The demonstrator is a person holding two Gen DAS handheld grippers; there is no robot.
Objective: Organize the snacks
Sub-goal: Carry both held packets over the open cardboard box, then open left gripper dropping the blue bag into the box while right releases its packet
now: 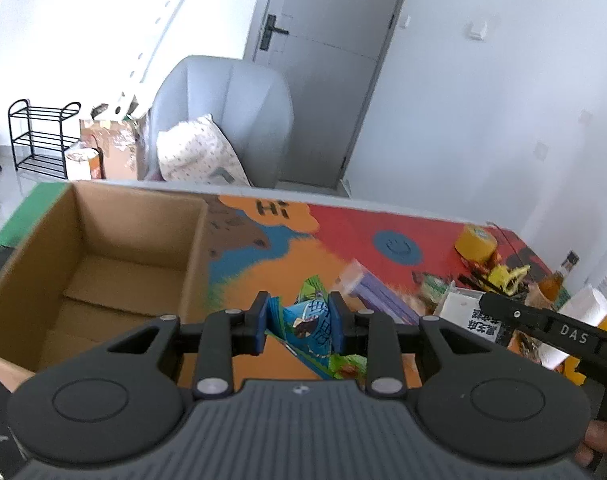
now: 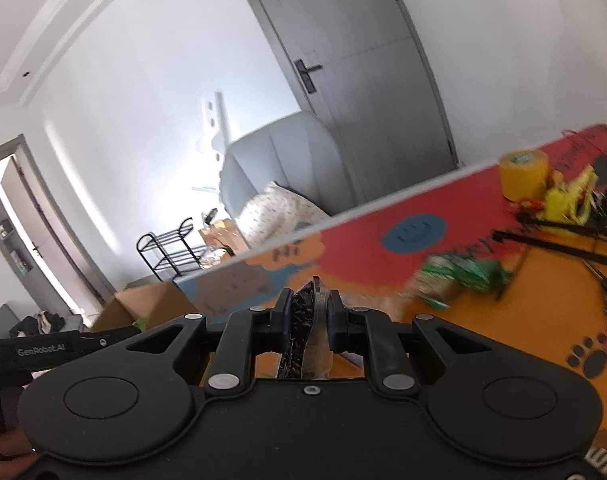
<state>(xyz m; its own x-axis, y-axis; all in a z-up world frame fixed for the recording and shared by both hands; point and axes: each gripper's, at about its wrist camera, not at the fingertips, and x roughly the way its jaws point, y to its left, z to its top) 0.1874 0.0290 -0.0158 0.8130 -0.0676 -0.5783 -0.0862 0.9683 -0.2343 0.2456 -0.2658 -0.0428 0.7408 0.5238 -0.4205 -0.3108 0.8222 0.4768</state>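
My left gripper (image 1: 301, 322) is shut on a blue and green snack packet (image 1: 311, 330), held above the colourful mat just right of an open cardboard box (image 1: 103, 264). The box interior looks bare. My right gripper (image 2: 309, 320) is shut on a dark speckled snack packet (image 2: 303, 336), held above the mat. A green snack bag (image 2: 459, 274) lies on the mat ahead of it to the right. The box corner (image 2: 143, 304) shows at the left in the right wrist view. The right gripper's body (image 1: 551, 328) shows at the right of the left wrist view.
A yellow tape roll (image 1: 475, 244) (image 2: 523, 174), a purple packet (image 1: 379, 294), a white box (image 1: 469, 312), yellow clips and black straps (image 2: 563, 216) crowd the mat's right side. A grey armchair with a cushion (image 1: 223, 120) and a black rack (image 1: 41, 138) stand beyond the table.
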